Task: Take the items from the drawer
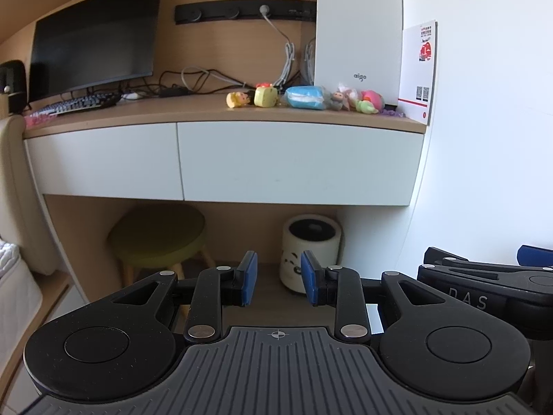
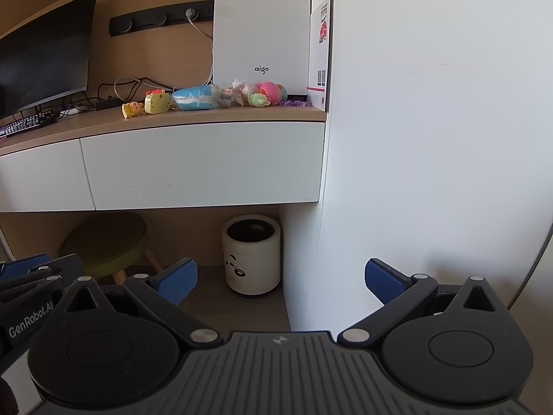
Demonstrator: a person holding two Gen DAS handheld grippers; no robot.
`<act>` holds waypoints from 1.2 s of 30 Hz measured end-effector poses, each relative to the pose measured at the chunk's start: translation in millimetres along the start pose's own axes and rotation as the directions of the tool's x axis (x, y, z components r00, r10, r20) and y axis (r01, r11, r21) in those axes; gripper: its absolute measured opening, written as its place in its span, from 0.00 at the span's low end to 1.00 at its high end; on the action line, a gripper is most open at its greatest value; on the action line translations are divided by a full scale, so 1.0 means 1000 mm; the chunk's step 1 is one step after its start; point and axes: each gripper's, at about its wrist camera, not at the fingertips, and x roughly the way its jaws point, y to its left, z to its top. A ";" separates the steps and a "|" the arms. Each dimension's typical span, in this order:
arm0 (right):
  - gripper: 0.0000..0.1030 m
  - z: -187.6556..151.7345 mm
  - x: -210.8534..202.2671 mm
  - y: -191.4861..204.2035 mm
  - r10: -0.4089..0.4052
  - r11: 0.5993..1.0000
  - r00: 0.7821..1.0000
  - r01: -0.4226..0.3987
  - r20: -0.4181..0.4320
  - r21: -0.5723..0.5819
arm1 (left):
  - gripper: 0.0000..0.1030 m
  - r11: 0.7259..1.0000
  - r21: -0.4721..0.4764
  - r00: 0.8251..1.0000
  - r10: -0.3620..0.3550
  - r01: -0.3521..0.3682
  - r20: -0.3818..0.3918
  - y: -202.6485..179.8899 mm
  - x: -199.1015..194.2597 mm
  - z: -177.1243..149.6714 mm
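Note:
Two white drawers sit shut under the wooden desk; the right drawer faces both cameras. A row of small toys lies on the desktop above it: a yellow figure, a yellow block toy, a blue packet and a pink and green toy. My left gripper hangs well short of the drawer front, its blue pads a narrow gap apart with nothing between them. My right gripper stands wide open and empty, beside the left.
A white computer case stands at the desk's right end against a white wall. A monitor and keyboard sit to the left. Under the desk are a green stool and a white bin.

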 end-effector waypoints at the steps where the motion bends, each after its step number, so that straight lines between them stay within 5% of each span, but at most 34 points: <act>1: 1.00 0.000 0.000 0.000 -0.002 1.000 1.000 0.002 -0.001 0.001 | 0.31 1.000 0.000 1.000 0.000 0.000 0.000 0.000 0.000 0.000; 36: 1.00 -0.005 0.001 0.000 -0.007 1.000 1.000 0.007 -0.012 0.007 | 0.31 1.000 -0.001 1.000 -0.005 0.005 -0.007 0.002 0.001 -0.003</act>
